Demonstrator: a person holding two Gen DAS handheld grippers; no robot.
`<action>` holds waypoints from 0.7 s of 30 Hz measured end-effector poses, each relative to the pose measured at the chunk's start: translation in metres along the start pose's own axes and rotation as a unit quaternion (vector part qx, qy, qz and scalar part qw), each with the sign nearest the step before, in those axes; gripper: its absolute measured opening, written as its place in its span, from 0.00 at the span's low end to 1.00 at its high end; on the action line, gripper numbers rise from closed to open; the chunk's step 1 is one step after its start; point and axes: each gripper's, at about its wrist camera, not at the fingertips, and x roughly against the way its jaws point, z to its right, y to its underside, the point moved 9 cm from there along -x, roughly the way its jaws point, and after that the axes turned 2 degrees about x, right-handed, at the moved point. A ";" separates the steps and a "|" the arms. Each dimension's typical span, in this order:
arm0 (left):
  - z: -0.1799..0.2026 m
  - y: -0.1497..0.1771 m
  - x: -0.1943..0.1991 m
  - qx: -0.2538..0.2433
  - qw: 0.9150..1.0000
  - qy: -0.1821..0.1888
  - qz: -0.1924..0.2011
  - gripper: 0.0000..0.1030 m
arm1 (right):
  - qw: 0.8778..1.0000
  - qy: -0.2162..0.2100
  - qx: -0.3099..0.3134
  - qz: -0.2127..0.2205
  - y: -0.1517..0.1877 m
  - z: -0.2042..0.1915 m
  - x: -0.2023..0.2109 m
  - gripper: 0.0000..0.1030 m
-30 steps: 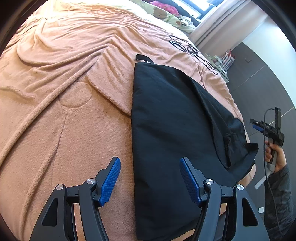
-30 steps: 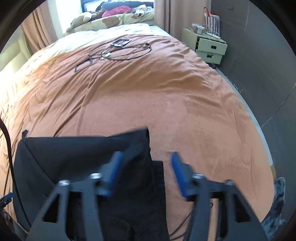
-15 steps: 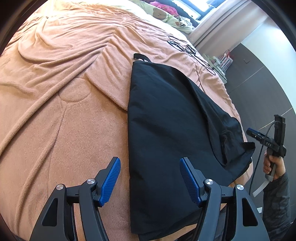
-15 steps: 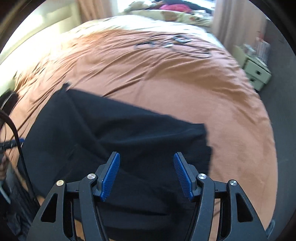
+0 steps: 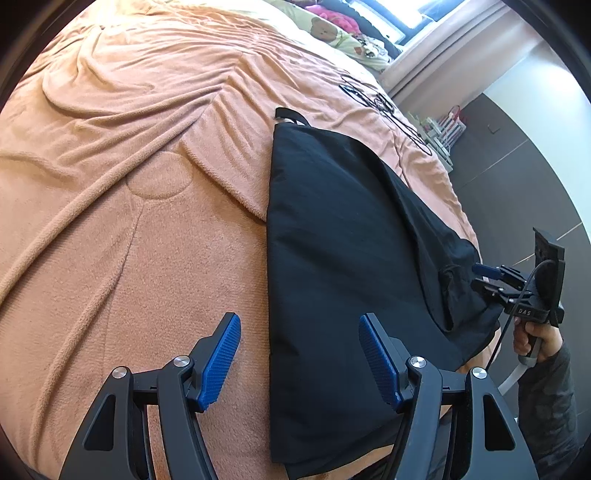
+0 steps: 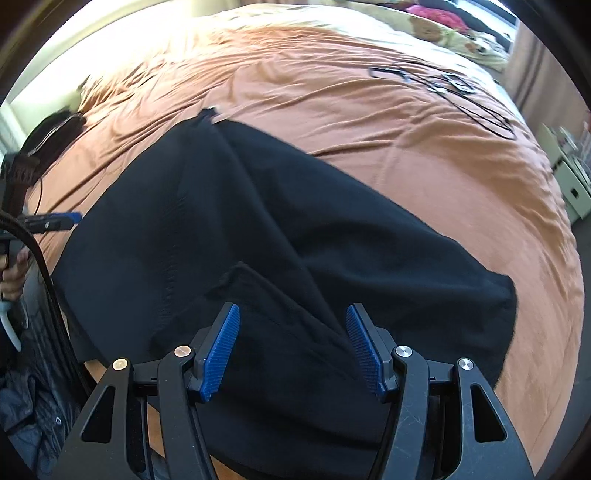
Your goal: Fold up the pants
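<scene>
The black fabric pants lie on the orange fleece blanket, ready for folding; the left gripper and the right gripper both hang half open and empty above them.

I see plain black pants on an orange-tan blanket. My pads are blue and ribbed, on black frames. Far off, a pale yellow pillow carries a brown bear print, with something pink behind.

Black pants on orange bedspread
</scene>
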 end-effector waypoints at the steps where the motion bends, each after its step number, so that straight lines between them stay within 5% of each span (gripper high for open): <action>1: -0.001 0.000 0.000 0.001 1.000 0.001 0.000 0.67 | 1.000 0.002 0.007 -0.002 -0.002 -0.004 -0.002 0.57; 8: -0.005 0.000 -0.002 0.008 1.000 0.008 -0.002 0.67 | 0.998 0.014 0.063 -0.019 -0.013 -0.023 -0.029 0.57; 12: -0.002 -0.001 -0.003 0.004 1.000 0.013 -0.004 0.67 | 0.996 -0.006 0.073 -0.046 -0.009 -0.029 -0.042 0.13; 14: -0.001 -0.001 -0.002 0.003 1.000 0.014 -0.003 0.67 | 0.997 -0.004 0.072 -0.040 -0.011 -0.029 -0.041 0.02; 21: 0.004 -0.002 -0.004 -0.008 1.000 0.003 -0.001 0.67 | 0.999 0.042 0.003 0.021 -0.022 0.011 -0.002 0.01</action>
